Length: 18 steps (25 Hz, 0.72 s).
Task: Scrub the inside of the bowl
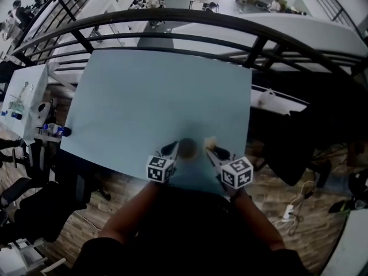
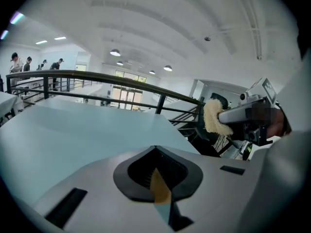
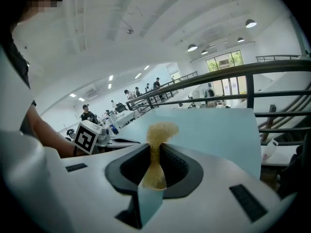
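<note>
Yellow sponge [image 3: 163, 130] pinched thin in R tongs [image 3: 154, 152], L tongs [image 2: 155, 153] shut, seemingly empty: could slip out under scrub pressure.

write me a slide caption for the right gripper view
Right gripper shut on a yellow scrub sponge, with the light blue table ahead and a black railing beyond.

There is one pale blue table [image 1: 155, 96] and one black railing [image 1: 172, 30] behind it. Two grippers show, the left gripper [image 1: 171, 149] and the right gripper [image 1: 213, 151], bearing two marker cubes [image 1: 160, 169] [image 1: 237, 172] in all. There is one yellow sponge [image 3: 160, 130].
</note>
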Motion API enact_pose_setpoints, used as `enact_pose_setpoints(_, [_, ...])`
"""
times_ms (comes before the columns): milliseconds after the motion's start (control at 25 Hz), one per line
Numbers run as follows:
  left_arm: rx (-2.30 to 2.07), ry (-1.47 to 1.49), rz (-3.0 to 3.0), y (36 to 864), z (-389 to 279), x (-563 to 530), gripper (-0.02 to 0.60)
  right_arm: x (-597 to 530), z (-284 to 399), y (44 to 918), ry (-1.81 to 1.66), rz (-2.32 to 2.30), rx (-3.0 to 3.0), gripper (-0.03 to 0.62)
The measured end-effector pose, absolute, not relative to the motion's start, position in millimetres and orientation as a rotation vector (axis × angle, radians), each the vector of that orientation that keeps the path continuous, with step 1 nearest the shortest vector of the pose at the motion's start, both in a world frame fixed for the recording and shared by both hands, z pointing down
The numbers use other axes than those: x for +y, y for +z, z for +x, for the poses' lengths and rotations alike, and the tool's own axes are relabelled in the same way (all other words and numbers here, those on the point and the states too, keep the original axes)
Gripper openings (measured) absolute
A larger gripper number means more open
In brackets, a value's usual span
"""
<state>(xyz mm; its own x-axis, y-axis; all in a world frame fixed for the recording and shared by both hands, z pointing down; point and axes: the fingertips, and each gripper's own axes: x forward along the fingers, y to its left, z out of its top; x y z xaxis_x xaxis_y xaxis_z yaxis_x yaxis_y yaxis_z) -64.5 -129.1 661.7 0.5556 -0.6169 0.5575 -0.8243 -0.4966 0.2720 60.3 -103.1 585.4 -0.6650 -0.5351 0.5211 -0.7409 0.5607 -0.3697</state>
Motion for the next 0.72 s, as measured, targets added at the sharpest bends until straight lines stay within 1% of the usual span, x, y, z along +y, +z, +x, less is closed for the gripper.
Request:
enact_pose_setpoints(240, [-1.072, 0.319, 2.352, 580.6, -39.1, -88.6, -0.003, -79.1, 53.4, 543.2, 0.765, 0.926, -2.549, 0.066])
enact_pose_setpoints(440, [-1.087, 0.293, 2.472, 530.2, -38.1, -63.2, -0.003, -69.8, 47.9, 546.3, 0.774, 0.904, -2.574, 0.066])
enact_pose_setpoints(560, [-1.054, 0.242, 2.456, 517.2, -45.7, -54.6, -0.002, -59.0, 37.2, 546.3, 0.774, 0.887, -2.599, 0.066])
enact_pose_setpoints(720, [-0.982, 0.253, 2.466, 516.8, -56.1, -39.8, -0.002, -43.5, 23.0, 542.6, 0.766, 0.904, -2.611, 0.066])
